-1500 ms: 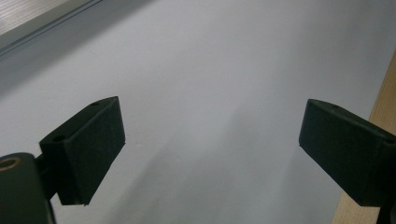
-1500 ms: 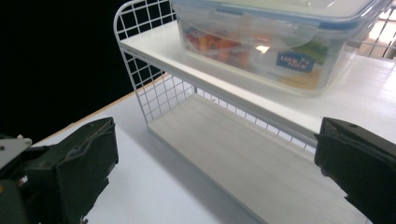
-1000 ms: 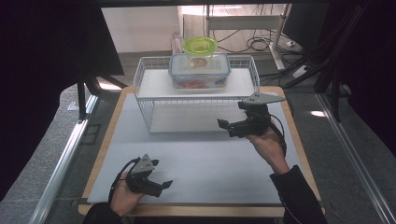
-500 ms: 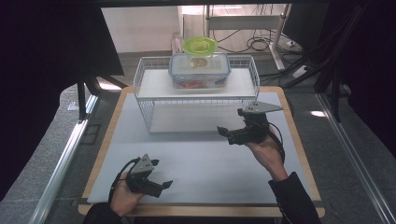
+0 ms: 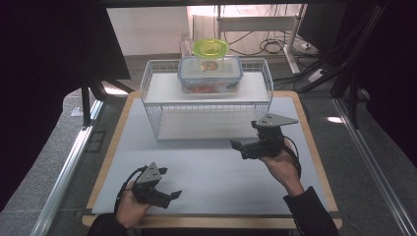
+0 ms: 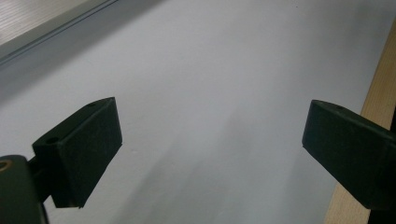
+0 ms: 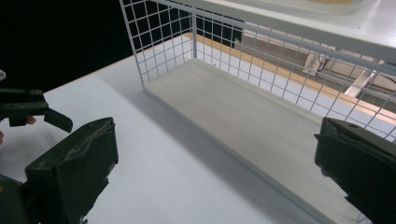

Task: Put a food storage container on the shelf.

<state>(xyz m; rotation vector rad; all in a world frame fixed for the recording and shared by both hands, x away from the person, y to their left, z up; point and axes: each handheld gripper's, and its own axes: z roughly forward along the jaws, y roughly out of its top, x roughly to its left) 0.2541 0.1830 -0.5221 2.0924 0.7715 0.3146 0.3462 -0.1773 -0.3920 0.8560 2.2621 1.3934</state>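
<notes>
In the high view, the left hand-held gripper (image 5: 169, 195) rests low at the near left of the surface (image 5: 206, 167), gripped in a hand (image 5: 132, 206) that enters from the bottom edge, its jaws spread and pointing right with nothing between them. The right hand-held gripper (image 5: 240, 148) is held above the surface just in front of the wire rack (image 5: 152, 105), the forearm angled in from the lower right and the wrist bent so that the jaws point left; they stand apart and empty. On the rack's top shelf sits a clear lidded box (image 5: 210, 74), with a green bowl (image 5: 210, 48) on it, well apart from both grippers. In the left gripper view, two black jaws stand wide over the bare pale surface, with a wooden edge (image 6: 380, 88) at the right. In the right gripper view, the jaws gape wide before the rack's lower shelf (image 7: 252, 121), holding nothing, and the left hand-held gripper shows at the far left.
</notes>
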